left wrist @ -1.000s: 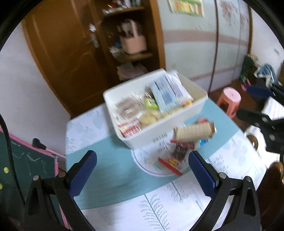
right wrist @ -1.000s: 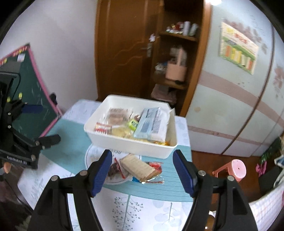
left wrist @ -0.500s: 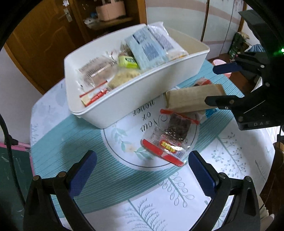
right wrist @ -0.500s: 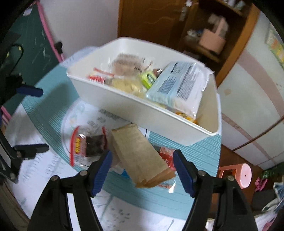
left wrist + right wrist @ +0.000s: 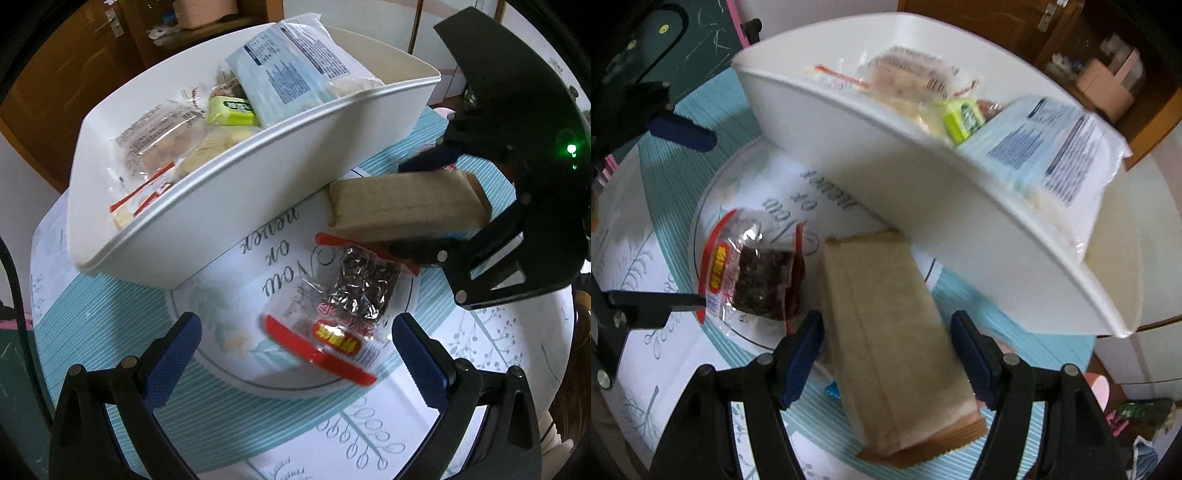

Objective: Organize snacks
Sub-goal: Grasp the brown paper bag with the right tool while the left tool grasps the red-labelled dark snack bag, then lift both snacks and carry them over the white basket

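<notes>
Snacks mostly sit inside the white rectangular plastic bin (image 5: 236,206) already: a pale blue printed packet (image 5: 284,70), a green wrapped bar (image 5: 231,109) and clear-wrapped cakes (image 5: 155,136). Two remain outside, just beside the bin's near wall: a tan paper-wrapped block (image 5: 890,347) and a clear red-edged pouch of dark pieces (image 5: 343,306). The right gripper (image 5: 886,358) is closing astride the block, pads not yet pressing. The left gripper (image 5: 295,350) hangs open over the pouch.
</notes>
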A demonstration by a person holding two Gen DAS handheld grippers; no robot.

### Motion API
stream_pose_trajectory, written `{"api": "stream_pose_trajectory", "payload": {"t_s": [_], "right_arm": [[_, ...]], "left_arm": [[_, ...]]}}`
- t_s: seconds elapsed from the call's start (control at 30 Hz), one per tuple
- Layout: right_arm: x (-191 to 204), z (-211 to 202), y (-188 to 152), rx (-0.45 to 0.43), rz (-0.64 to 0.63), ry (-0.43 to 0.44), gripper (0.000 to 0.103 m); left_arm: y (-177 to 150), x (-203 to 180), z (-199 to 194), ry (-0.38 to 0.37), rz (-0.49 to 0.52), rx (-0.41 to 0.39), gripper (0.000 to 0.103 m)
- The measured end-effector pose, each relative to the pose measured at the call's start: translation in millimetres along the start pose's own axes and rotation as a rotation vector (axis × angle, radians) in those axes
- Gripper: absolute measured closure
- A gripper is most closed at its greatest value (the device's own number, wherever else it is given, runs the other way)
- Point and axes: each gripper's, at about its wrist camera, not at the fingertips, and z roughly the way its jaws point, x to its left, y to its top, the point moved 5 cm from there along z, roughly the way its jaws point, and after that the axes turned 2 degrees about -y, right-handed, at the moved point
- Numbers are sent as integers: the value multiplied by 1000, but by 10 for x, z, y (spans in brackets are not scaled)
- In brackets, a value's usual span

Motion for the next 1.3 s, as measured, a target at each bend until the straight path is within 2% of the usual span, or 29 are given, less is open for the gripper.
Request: {"api": "stream_pose_trajectory", "payload": {"t_s": [0.03, 0.07, 0.27, 0.43, 0.5, 0.67, 0.8, 0.9, 1.07, 1.3], "right_arm": [[-18, -5, -20, -3, 22, 35, 42], [-32, -12, -41, -5, 33, 45, 44], [7, -138, -333, -47, 86, 49, 45], [-61, -395, -588, -155, 248, 64, 45], [-134, -535, -651, -205, 315, 75, 46], [-256, -958, -834, -349, 484, 87, 46], [-357, -1195, -969, -416, 579, 48, 46], [-384, -1193, -1086, -422, 654, 10, 46], [-285, -1037, -1295, -385, 734, 3, 46], [-56, -1007, -1417, -369, 785, 38, 46]], "left_arm": [[13, -8, 20, -1, 3, 1, 0], [29, -19, 41, -3, 5, 1, 0], [147, -105, 196, -26, 19, 3, 0], [209, -254, 326, -42, 61, 16, 1], [215, -310, 368, -48, 85, 21, 7], [235, -375, 387, -77, 83, 19, 44], [204, -395, 346, -30, 59, -5, 48], [58, -472, 278, -6, 13, -23, 58], [-253, -464, 120, 33, -70, -43, 58], [-561, -449, -315, 52, -133, -128, 58]]}}
